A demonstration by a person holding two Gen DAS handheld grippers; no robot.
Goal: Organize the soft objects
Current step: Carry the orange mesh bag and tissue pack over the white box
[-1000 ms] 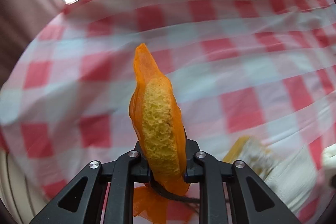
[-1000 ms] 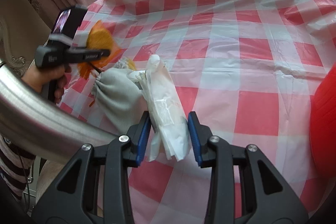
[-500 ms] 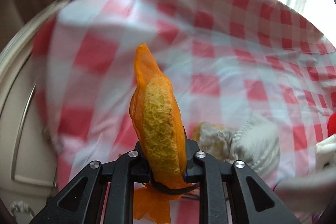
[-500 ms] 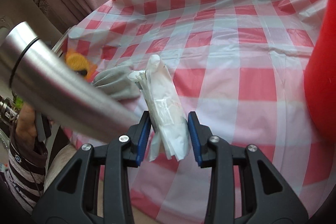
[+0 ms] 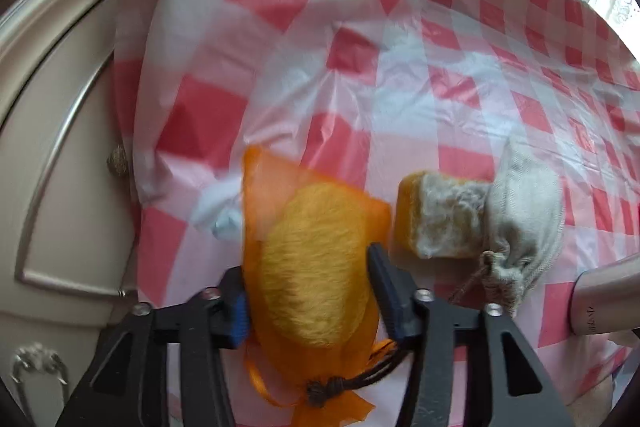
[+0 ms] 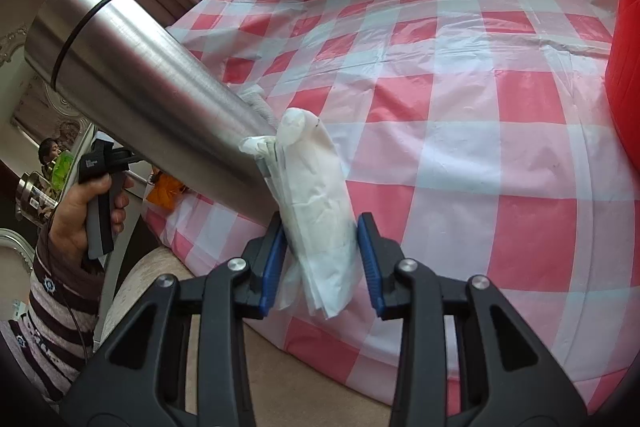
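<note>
The orange mesh pouch (image 5: pixel 316 267), with a yellow sponge (image 5: pixel 316 271) inside it, now lies broad side up between the fingers of the left gripper (image 5: pixel 308 287), whereas 1 second ago it stood edge-on and pinched tight; the jaws are opening, and the pouch sits in the gap with the pads no longer squeezing it, its dark drawstring knot (image 5: pixel 320 389) trailing toward the camera. The pouch rests near the corner of the red-and-white checked tablecloth (image 5: pixel 440 75), much closer to the table edge than before, with a cream cabinet door (image 5: pixel 68 155) filling the left of the view where only cloth showed earlier. Just beside the pouch, to its right, lies a grey drawstring bag (image 5: pixel 524 223), and a second yellow sponge (image 5: pixel 436 215) in a pale mesh pokes out of its mouth; 1 second ago this pair was only a blur at the frame's lower right. In the right wrist view the right gripper (image 6: pixel 322 259) holds a folded white plastic bag (image 6: pixel 316 211) upright between its blue pads, in the same narrow grip as before. A steel bottle (image 6: pixel 148 83) lies slanted across the left of that view, larger than 1 second ago. Behind it a hand (image 6: pixel 80 215) in a striped sleeve (image 6: pixel 48 319) grips the other gripper's handle, and a bit of orange mesh shows at the table corner. A red object (image 6: pixel 626 75) fills the right edge.
</note>
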